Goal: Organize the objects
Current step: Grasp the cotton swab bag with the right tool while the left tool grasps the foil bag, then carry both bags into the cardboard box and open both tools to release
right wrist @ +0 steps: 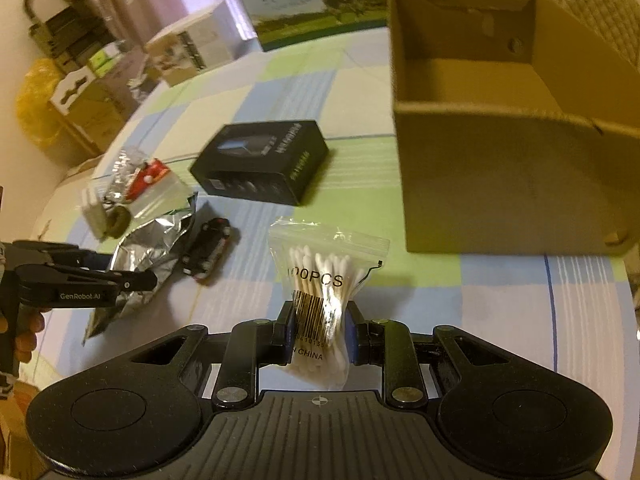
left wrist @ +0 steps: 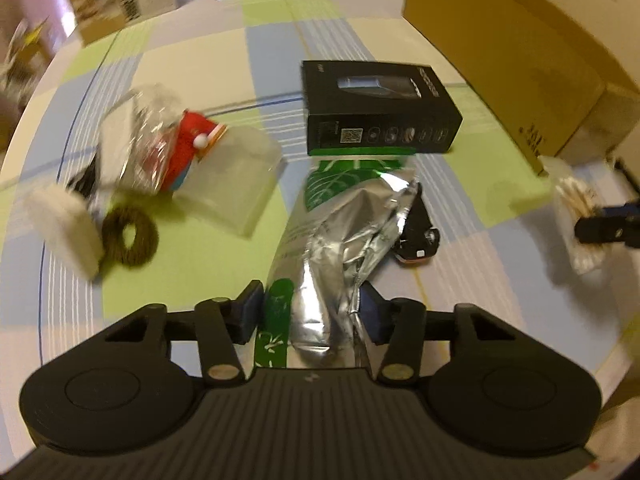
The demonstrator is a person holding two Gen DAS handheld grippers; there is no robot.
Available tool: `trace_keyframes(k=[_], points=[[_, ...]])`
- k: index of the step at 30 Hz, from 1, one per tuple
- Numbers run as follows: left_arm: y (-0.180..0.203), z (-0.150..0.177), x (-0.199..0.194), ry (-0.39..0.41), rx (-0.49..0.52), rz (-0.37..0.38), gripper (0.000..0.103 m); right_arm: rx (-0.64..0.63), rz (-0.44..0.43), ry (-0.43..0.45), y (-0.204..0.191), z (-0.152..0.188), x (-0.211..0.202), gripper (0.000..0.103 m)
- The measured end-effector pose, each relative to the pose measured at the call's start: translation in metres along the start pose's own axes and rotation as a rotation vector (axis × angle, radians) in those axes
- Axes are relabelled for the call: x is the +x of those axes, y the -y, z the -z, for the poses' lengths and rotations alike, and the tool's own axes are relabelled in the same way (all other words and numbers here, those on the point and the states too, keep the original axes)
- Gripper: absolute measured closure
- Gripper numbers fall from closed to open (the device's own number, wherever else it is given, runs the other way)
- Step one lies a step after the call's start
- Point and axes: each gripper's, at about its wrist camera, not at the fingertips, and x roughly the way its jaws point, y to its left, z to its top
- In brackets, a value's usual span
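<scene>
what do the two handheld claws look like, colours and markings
Both the left claw and the right claw are matte black, with a ribbed grey body, round side discs, silver pivot pins and blue finger pads. The left one bears white "GenRobot.AI" lettering.

The black box (right wrist: 260,162) lies left of the open cardboard box (right wrist: 512,152) on the table (right wrist: 500,288). Before it lie the foil pouch (right wrist: 148,252) and, just right of that, the toy car (right wrist: 208,252). The swab bag (right wrist: 324,292) lies right of the car.
</scene>
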Motion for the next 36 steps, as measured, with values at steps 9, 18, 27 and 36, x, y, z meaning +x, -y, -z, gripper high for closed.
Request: trace_keyframes(k=[9, 18, 27, 36], points=[[0.007, 0.0, -0.054, 0.079, -0.184, 0.04, 0.059, -0.081, -0.073, 0.049, -0.012, -0.013, -0.025, 0.082], [0.056, -0.056, -0.089, 0.215, -0.183, 0.131, 0.059, -0.122, -0.083, 0.165, 0.0, -0.042, -0.066, 0.082], [0.133, -0.13, -0.074, 0.276, -0.122, 0.253, 0.059, -0.06, 0.02, 0.271, 0.055, -0.075, -0.095, 0.082], [0.198, -0.195, -0.039, 0.262, -0.087, 0.301, 0.059, 0.03, 0.08, 0.279, 0.113, -0.101, -0.092, 0.082]])
